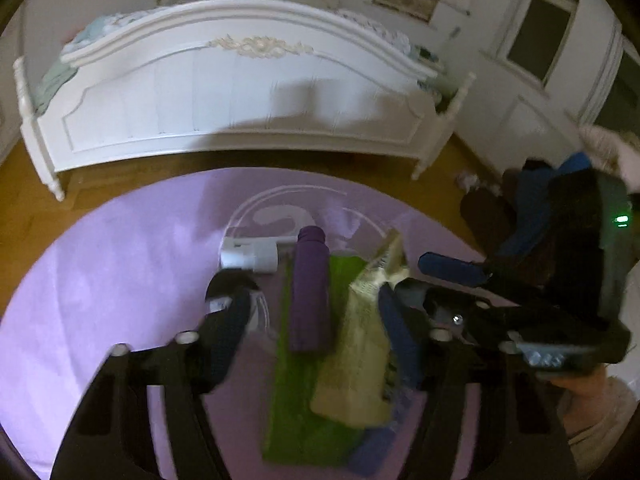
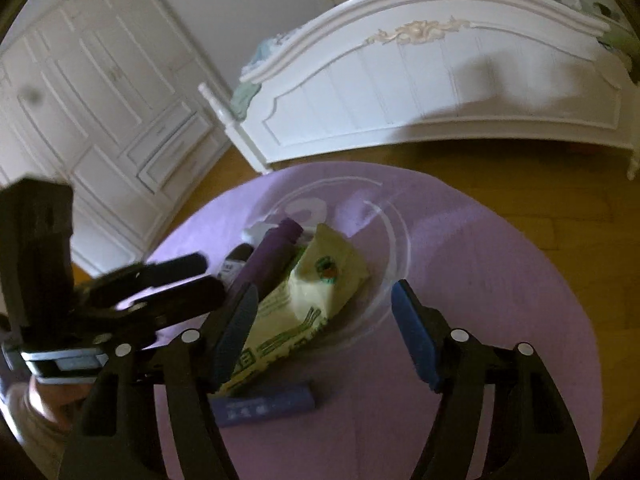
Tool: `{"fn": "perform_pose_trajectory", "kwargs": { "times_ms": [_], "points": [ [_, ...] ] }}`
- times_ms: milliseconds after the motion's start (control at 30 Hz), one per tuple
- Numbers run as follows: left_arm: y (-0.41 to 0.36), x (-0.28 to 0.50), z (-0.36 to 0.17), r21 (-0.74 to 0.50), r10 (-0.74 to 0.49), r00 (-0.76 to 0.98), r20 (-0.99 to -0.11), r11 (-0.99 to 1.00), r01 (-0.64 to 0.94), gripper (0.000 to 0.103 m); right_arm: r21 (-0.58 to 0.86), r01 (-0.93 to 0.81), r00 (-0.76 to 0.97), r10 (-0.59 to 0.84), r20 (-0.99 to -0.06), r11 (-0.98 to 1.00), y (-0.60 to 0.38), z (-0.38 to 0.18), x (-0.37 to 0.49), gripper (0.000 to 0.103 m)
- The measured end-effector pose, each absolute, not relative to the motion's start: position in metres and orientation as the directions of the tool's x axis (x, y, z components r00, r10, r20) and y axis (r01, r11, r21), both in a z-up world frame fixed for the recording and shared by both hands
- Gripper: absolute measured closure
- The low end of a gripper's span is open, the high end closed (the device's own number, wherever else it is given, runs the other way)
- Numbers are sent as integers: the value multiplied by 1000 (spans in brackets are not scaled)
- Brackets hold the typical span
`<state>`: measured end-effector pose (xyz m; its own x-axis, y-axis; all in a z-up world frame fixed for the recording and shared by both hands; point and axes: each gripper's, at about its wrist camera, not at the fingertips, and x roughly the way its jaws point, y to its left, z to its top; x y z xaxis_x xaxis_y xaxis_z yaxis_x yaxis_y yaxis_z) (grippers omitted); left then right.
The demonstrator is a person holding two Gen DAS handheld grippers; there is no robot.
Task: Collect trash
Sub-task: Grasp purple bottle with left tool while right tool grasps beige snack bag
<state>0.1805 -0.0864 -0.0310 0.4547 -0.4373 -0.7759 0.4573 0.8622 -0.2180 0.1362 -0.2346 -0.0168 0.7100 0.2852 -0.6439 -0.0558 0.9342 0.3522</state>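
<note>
A pile of trash lies on a round purple mat [image 1: 100, 280]: a cream snack bag [image 1: 360, 360], a purple tube [image 1: 310, 288], a green wrapper [image 1: 296, 400], a white bottle [image 1: 252, 258], a dark-capped container [image 1: 236, 300] and a blue-violet packet [image 2: 268, 404]. My left gripper [image 1: 312, 336] is open, its fingers either side of the pile. My right gripper [image 2: 324, 332] is open above the cream bag [image 2: 312, 292]; it also shows in the left wrist view [image 1: 432, 280]. The left gripper shows at the left of the right wrist view [image 2: 188, 280].
A white bed footboard [image 1: 240, 92] stands behind the mat on a wooden floor [image 2: 520, 188]. White wardrobes [image 2: 100, 100] line the wall. A crumpled white scrap [image 1: 470, 180] lies on the floor by the bed's right leg.
</note>
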Motion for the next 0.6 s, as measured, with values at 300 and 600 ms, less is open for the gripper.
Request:
{"fn": "perform_pose_trajectory", "kwargs": {
  "times_ms": [300, 600],
  "points": [
    [-102, 199, -49, -147, -387, 418, -822, 854, 500, 71, 282, -149, 670, 306, -676, 948, -218, -28, 147, 68],
    [-103, 198, -49, -149, -384, 462, -799, 872, 467, 78, 391, -126, 723, 354, -594, 912, -242, -21, 111, 72]
  ]
}}
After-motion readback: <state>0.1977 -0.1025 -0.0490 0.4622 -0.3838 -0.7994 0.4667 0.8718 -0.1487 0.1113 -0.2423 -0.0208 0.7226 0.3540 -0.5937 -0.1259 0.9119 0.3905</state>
